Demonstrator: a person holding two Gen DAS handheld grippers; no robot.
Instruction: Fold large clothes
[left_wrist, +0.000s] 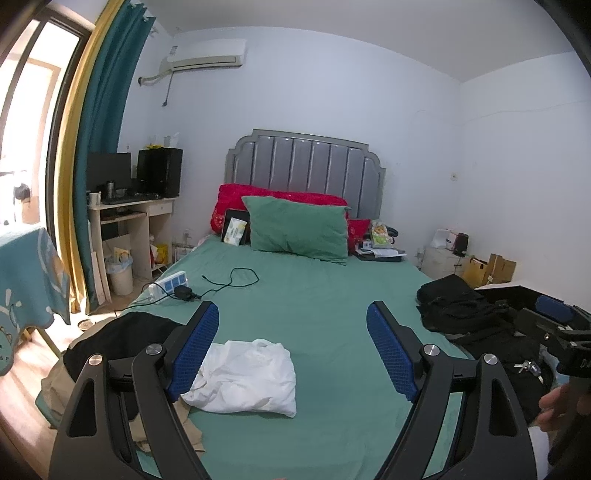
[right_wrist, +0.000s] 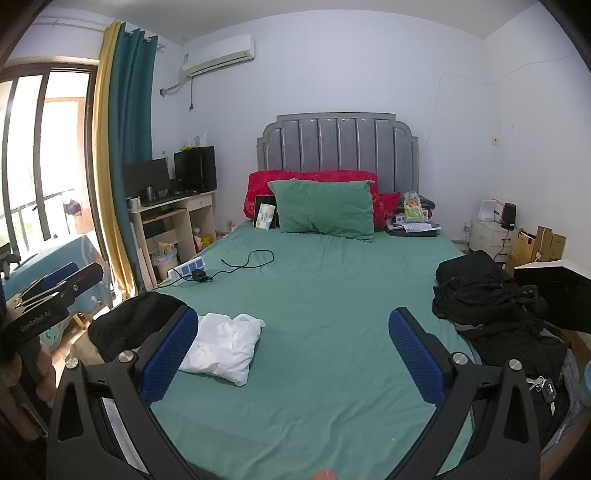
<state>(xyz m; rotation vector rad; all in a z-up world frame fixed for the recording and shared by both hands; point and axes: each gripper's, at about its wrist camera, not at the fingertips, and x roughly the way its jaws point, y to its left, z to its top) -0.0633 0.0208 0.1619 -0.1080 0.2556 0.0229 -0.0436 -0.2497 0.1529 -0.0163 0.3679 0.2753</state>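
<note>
Bed (left_wrist: 314, 295), green sheet, seen lengthwise toward the headboard from its foot in both wrist views.

Black bag (right_wrist: 480, 291) and dark clothes are heaped along the bed's right edge, keys (right_wrist: 543, 386) at the near end. A black garment (left_wrist: 122, 339) is bunched at the left near corner, with tan cloth (left_wrist: 184, 428) below it at the edge.

White garment (left_wrist: 247, 376) lies on the sheet, left of the bed's midline and near the foot. It is gathered into a roughly squared bundle with rumpled upper folds; whether this is a finished fold or a loose drop cannot be settled, and the scene fits either a piece laid by after folding or one waiting to be spread.

Left tool (left_wrist: 291, 350): jaws wide, nothing held, hovering above the sheet. The white garment sits just below and between its fingers, toward the left finger, partly hidden by that pad. Right tool (right_wrist: 293, 354): jaws wide, nothing held; the white garment lies off to its left, beyond the left finger.

Key relation: the left tool is plainly nearer the white garment. The bundle's longer side is judged to run across the bed, though fisheye bend leaves this uncertain. The dark heap lies nearer the right tool.
</note>
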